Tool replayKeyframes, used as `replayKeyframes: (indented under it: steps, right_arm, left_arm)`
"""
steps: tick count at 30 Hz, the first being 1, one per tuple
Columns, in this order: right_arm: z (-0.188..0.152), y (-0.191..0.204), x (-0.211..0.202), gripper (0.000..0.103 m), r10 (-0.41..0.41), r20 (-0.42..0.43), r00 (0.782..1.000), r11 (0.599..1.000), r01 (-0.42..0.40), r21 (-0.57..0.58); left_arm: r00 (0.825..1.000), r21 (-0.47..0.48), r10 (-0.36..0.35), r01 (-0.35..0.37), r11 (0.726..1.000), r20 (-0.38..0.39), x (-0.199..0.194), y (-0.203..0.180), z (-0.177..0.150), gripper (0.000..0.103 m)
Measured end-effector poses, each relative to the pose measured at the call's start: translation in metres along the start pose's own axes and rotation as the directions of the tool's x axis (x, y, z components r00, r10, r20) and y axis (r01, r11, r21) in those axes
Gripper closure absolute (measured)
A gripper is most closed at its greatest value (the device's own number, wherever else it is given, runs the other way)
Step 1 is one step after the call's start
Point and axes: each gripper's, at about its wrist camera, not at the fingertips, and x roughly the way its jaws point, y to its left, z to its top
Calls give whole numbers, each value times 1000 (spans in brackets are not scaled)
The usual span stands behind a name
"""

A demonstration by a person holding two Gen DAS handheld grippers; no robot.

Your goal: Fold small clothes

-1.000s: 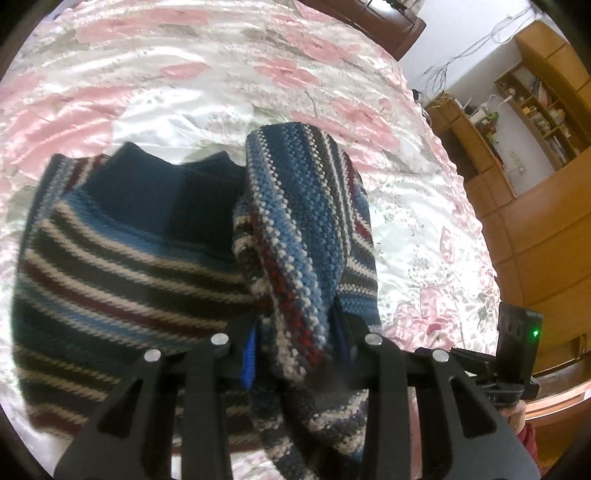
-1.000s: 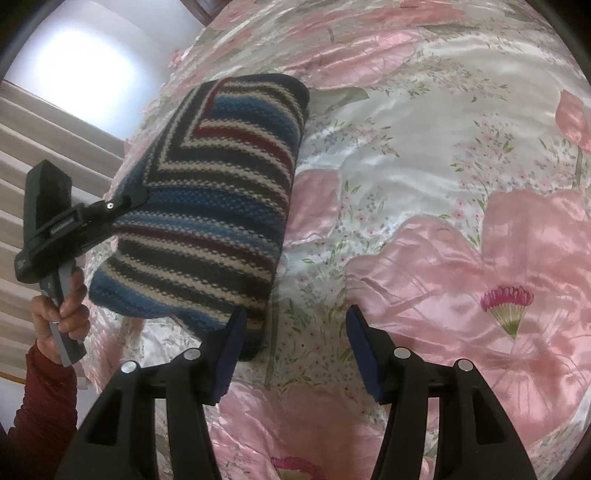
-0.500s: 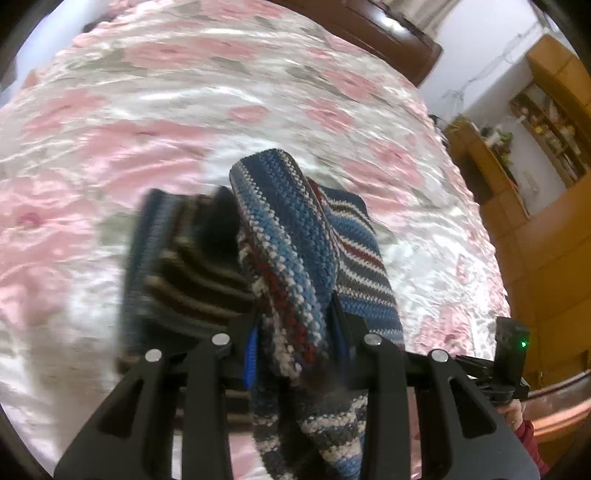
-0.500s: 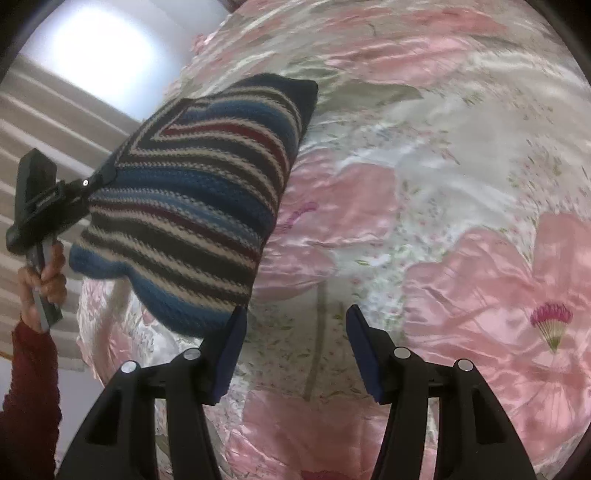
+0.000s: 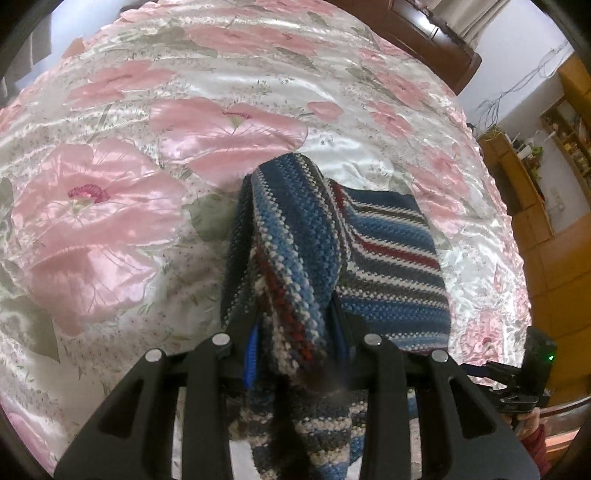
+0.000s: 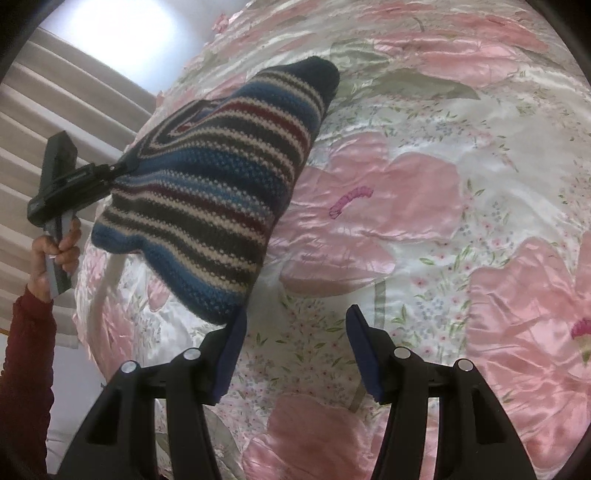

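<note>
Above floral bedspread, left claw pinches striped knit

Bed: satin cover, pink floral print. Dark wooden headboard at far end. Wooden shelving along white wall. Pleated curtain; bright window.

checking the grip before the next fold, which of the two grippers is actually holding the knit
The left gripper: its fingers are clamped on a bunched edge of the striped knit, lifting it off the bedspread. The right gripper is open with nothing between its fingers.
</note>
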Motion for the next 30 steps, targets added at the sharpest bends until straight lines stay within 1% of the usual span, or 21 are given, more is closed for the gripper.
replayKeyframes:
  steps: [2, 3, 5, 7, 8, 9, 10, 12, 13, 14, 16, 18, 20, 22, 23, 24, 25, 26, 27, 28, 30]
  right_arm:
    - [-1, 1, 4, 46, 2, -5, 1000, 1000, -2, 3]
    - [0, 0, 4, 46, 5, -7, 1000, 1000, -5, 5]
    - [-2, 2, 8, 46, 11, -14, 1000, 1000, -11, 11]
    - [-4, 5, 12, 46, 13, -23, 1000, 1000, -13, 12]
    - [-5, 7, 13, 46, 14, -27, 1000, 1000, -14, 11]
    - [-6, 9, 13, 46, 14, -29, 999, 1000, -14, 8]
    - [-6, 10, 11, 46, 14, -28, 999, 1000, -14, 2]
    - [-7, 13, 7, 46, 12, -22, 1000, 1000, -12, -2]
    - [-8, 13, 4, 45, 12, -15, 1000, 1000, -12, -2]
    - [-8, 14, 1, 45, 12, -10, 1000, 1000, -12, 0]
    - [-9, 14, -2, 45, 12, 0, 1000, 1000, -12, 2]
    - [-11, 16, -4, 45, 20, 6, 1000, 1000, -20, 7]
    - [-13, 19, -2, 45, 29, 5, 1000, 999, -29, 12]
    - [-15, 22, -1, 45, 33, -1, 999, 999, -33, 15]
    - [-16, 23, 0, 45, 33, -5, 999, 999, -33, 15]
    - [-17, 24, 1, 45, 32, -8, 999, 999, -32, 14]
    - [-17, 25, 2, 45, 29, -10, 1000, 999, -29, 13]
    - [-18, 25, 1, 45, 26, -11, 1000, 1000, -26, 13]
    - [-18, 23, 1, 45, 22, -13, 1000, 1000, -21, 14]
    - [-18, 22, 1, 44, 18, -13, 1000, 1000, -18, 16]
    - [-17, 19, 1, 44, 16, -13, 1000, 1000, -15, 23]
  left_arm:
    - [999, 37, 37, -36, 999, -9, 10, 3, -3, 72]
    - [998, 38, 51, -51, 998, -21, 17, 6, -6, 72]
    - [997, 23, 62, -61, 998, -46, 30, 14, -11, 71]
    - [998, 2, 53, -53, 999, -41, 34, 20, -15, 69]
    - [998, -6, 46, -47, 999, -32, 32, 20, -16, 64]
    - [999, -13, 47, -48, 999, -20, 27, 20, -16, 56]
    - [998, -14, 62, -62, 998, 0, 17, 18, -18, 53]
    - [997, -12, 74, -74, 997, 26, -2, 14, -25, 32]
    - [998, -11, 53, -53, 999, 46, -18, 11, -32, 29]
    - [997, -17, 48, -47, 999, 60, -29, 9, -39, 25]
    - [997, -14, 40, -39, 999, 63, -46, 4, -52, 23]
    - [997, 0, 49, -49, 999, 61, -53, -2, -64, 23]
    - [998, 22, 57, -58, 998, 40, -50, -9, -76, 22]
    - [997, 49, 82, -82, 995, 10, -37, -14, -84, 23]
    - [995, 64, 99, -99, 993, 4, -31, -16, -86, 30]
    - [994, 72, 112, -112, 991, -2, -24, -14, -87, 53]
    - [994, 72, 107, -105, 992, -26, -17, -13, -88, 66]
    - [994, 61, 99, -96, 994, -49, -12, -11, -89, 87]
    - [995, 45, 73, -70, 997, -64, -9, -8, -89, 93]
    - [997, 30, 43, -41, 999, -57, -11, -6, -90, 93]
    - [999, 27, 33, -33, 999, -14, -21, -1, -91, 94]
